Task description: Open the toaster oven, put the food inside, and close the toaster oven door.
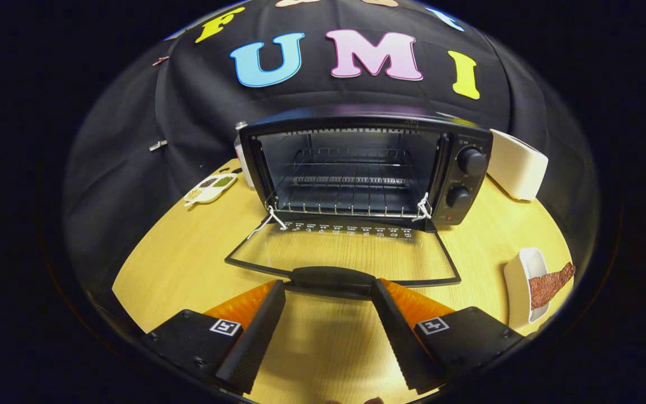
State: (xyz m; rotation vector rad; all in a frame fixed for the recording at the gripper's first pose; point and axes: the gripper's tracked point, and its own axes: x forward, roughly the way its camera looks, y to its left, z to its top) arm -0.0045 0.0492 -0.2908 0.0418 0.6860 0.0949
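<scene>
Bright, even light from above falls on the table, with soft shadows under the tool. The oven's glass door shows faint glare. Fisheye bending curves the table's edges; focus stays sharp.

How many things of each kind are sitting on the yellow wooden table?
Black toaster oven with its glass door open flat: 1
White dishes: 2, a divided dish and a dish with reddish-brown food
White box-shaped appliance: 1
Total: 4
The gripper is open, just short of the door handle.
</scene>
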